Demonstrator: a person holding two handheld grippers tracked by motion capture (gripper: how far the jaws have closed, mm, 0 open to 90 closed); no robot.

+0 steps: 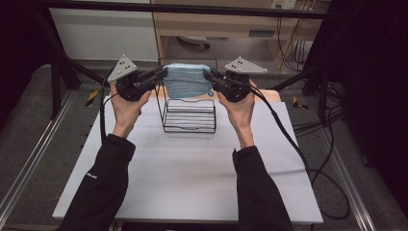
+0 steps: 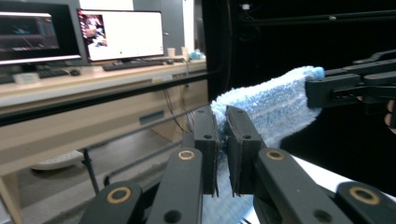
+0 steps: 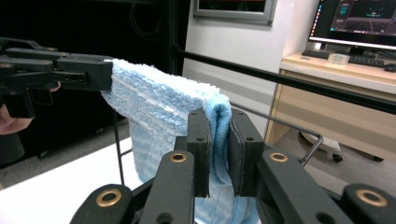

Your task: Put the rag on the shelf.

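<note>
Both grippers pinch the blue towel [image 1: 186, 80]: my left gripper [image 1: 165, 73] clamps its left top corner, my right gripper [image 1: 207, 74] its right. It hangs stretched between them, above the wire rack [image 1: 189, 115] on the desk [image 1: 192, 168].

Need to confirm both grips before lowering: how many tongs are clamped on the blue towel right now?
2. The left tongs pinch the blue towel at its left top corner, and the right tongs pinch its right top corner, above the wire rack.
</note>
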